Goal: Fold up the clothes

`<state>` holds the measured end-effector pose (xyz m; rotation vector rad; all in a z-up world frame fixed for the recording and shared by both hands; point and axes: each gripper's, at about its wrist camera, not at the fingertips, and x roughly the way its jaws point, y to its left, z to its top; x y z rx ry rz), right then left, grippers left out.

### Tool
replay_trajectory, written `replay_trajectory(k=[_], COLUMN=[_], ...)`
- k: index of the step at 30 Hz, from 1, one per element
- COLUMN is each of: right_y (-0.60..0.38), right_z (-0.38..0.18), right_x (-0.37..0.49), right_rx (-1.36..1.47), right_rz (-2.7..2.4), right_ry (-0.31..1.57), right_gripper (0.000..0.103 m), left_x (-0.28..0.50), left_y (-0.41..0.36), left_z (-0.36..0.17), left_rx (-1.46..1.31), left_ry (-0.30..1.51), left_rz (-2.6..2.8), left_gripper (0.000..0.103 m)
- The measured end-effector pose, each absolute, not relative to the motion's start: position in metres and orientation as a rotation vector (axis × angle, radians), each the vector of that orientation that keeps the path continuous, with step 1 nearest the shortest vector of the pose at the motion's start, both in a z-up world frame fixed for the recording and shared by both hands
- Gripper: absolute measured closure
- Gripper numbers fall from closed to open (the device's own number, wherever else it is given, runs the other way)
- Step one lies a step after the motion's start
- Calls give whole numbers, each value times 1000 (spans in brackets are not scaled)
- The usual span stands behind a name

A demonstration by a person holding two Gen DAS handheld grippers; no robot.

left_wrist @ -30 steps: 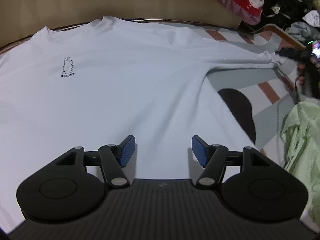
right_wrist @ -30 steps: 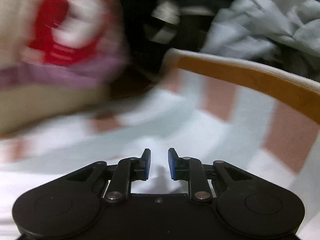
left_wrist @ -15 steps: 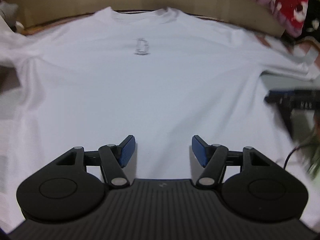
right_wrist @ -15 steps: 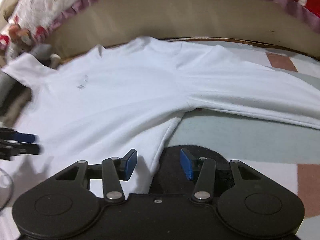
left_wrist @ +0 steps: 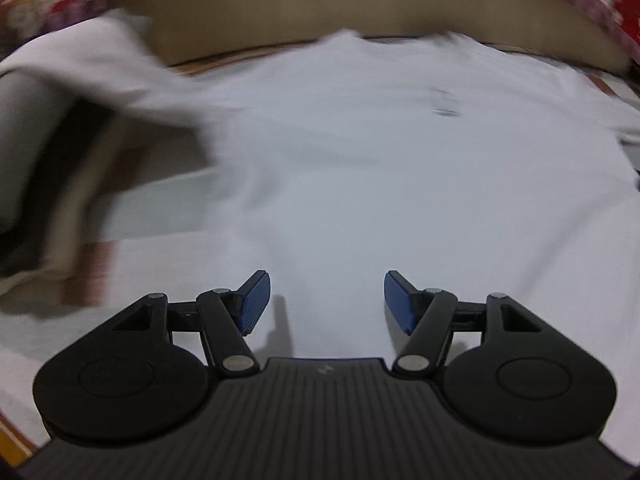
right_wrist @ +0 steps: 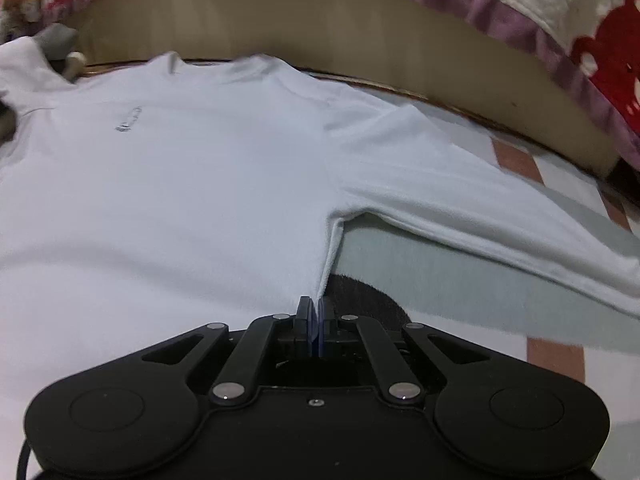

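Note:
A white long-sleeved shirt (left_wrist: 360, 180) lies spread flat, front up, with a small dark print (left_wrist: 446, 112) on the chest. My left gripper (left_wrist: 327, 300) hovers open over the shirt's lower left part, nothing between its blue pads. The left wrist view is blurred; the shirt's left sleeve (left_wrist: 100, 68) trails off to the upper left. In the right wrist view the shirt (right_wrist: 180, 200) fills the left half and its right sleeve (right_wrist: 460, 208) stretches out to the right. My right gripper (right_wrist: 316, 306) is shut on the shirt's right side edge, below the armpit.
The shirt rests on a mat (right_wrist: 440, 272) patterned in grey-green, white and pink, with a dark round patch (right_wrist: 360, 296) beside the right gripper. A beige padded wall (right_wrist: 320, 28) runs along the far side, with a purple-trimmed quilt (right_wrist: 580, 40) above it. A blurred grey and dark object (left_wrist: 24, 140) lies at the left.
The right gripper swung over to the shirt's right side edge, opened, then shut on it. The left gripper moved leftward across the shirt and stayed open.

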<state>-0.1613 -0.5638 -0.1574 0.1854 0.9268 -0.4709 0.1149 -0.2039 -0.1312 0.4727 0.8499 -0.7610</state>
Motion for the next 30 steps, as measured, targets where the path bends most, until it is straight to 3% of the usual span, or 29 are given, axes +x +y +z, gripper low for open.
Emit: replay_trajectory(k=[1, 5, 10, 15, 16, 18, 19, 25, 27, 30], right_y=[-565, -555, -521, -509, -510, -514, -517, -540, -543, -546], right_z=[-157, -143, -120, -129, -135, -143, -146, -159, -160, -160], right_x=[-159, -143, -108, -53, -44, -29, -26, -35, -40, -46], right_rx=[199, 171, 164, 254, 260, 248, 231, 238, 230, 230], right_rz=[-492, -727, -534, -304, -295, -287, -295, -341, -351, -354], right_ry=[940, 985, 883, 833, 850, 876, 883, 878, 875, 870], right_gripper=[100, 74, 58, 55, 55, 55, 55, 54, 50, 48], left_x=[126, 175, 216, 236, 242, 254, 258, 250, 248, 254], left_y=[-190, -140, -150, -211, -218, -222, -220, -211, -213, -209], left_z=[-134, -146, -145, -154, -158, -167, -171, -176, -178, -175], left_rx=[447, 261, 75, 208, 211, 201, 193, 248, 257, 213], left_ry=[843, 844, 806, 735, 736, 768, 782, 726, 714, 747], left_rz=[-736, -675, -754, -806, -789, -730, -708, -669, -631, -597], left_gripper=[40, 40, 40, 36, 41, 89, 90, 85, 75, 67])
